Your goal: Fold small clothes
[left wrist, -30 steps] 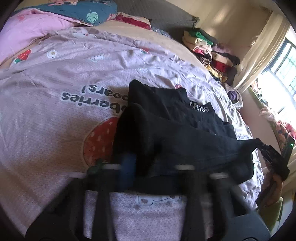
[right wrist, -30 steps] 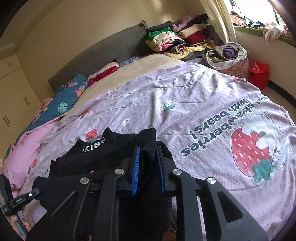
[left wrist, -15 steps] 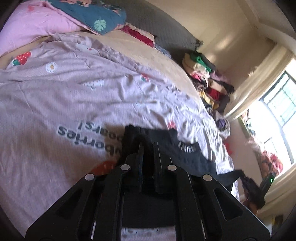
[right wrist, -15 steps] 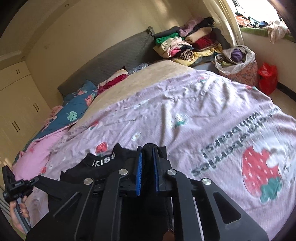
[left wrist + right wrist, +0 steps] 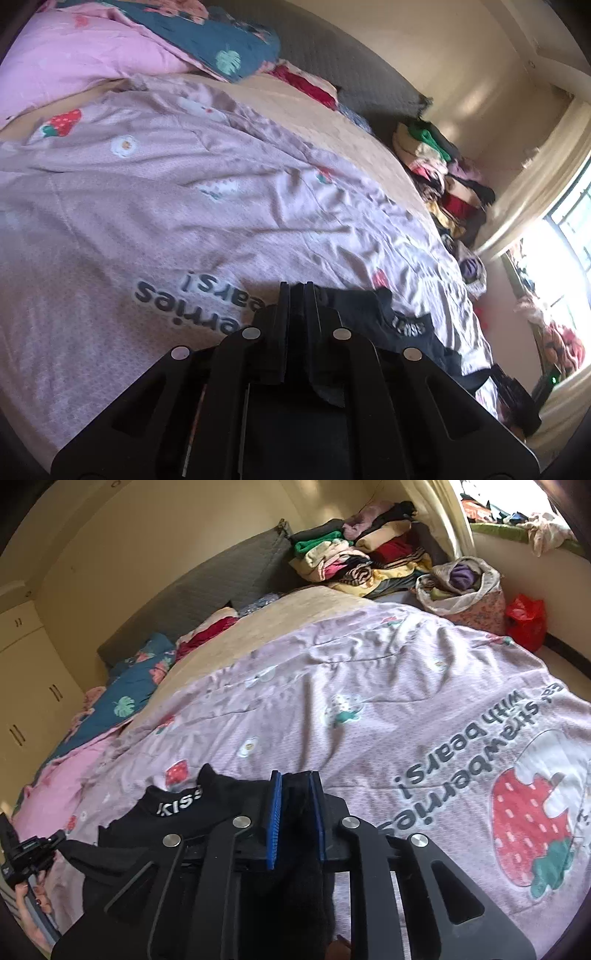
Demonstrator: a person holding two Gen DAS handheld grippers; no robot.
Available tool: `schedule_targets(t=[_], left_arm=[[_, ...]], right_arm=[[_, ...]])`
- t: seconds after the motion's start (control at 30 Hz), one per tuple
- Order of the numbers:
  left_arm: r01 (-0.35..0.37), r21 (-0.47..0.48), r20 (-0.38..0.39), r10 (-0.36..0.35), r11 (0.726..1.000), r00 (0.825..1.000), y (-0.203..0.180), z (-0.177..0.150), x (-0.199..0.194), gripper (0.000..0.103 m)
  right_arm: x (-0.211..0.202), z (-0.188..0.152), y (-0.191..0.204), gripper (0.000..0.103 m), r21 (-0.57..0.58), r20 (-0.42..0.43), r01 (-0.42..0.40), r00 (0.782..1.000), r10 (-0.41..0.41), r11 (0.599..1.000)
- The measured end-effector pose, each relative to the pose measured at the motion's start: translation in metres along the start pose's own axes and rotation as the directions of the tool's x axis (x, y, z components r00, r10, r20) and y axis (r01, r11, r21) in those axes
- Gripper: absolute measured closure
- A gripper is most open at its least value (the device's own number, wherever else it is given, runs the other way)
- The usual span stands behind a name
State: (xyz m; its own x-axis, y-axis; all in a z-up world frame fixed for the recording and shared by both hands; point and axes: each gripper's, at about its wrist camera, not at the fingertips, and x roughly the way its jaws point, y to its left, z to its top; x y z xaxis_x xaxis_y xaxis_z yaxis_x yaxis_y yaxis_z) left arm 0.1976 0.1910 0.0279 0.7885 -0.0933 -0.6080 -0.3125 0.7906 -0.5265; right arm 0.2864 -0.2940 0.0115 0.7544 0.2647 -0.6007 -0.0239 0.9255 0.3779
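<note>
Bedside bag (image 5: 476, 602) holds purple clothing (image 5: 461, 574).

A strawberry-print quilt (image 5: 388, 686) covers the bed; clothes pile (image 5: 354, 554) beyond.

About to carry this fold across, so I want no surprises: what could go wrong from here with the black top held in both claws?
1. The right claw pinches a thick bunched wad of the black knit top; layers may slip and skew the fold.
2. The left claw grips only a thin edge, which could pull free.
3. The wrinkled pink strawberry-print quilt may drag the fabric.
</note>
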Motion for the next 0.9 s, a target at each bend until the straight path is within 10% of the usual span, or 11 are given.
schedule_targets(t=[0.43,0.9], left_arm=[[-0.036,0.235,0.006,0.035,0.971,0.999,-0.035,-0.04,-0.035,0.094],[-0.101,0.536,-0.113,0.19,0.838,0.975,-0.08,-0.115,0.015,0.1]], right_arm=[[-0.038,-0.004,0.038,0.077,-0.306,-0.003,-0.058,0.998,0.06,0.95],[0.003,-0.048,0.057,0.083,-0.513,-0.218,-0.045,0.973,-0.08,0.857]])
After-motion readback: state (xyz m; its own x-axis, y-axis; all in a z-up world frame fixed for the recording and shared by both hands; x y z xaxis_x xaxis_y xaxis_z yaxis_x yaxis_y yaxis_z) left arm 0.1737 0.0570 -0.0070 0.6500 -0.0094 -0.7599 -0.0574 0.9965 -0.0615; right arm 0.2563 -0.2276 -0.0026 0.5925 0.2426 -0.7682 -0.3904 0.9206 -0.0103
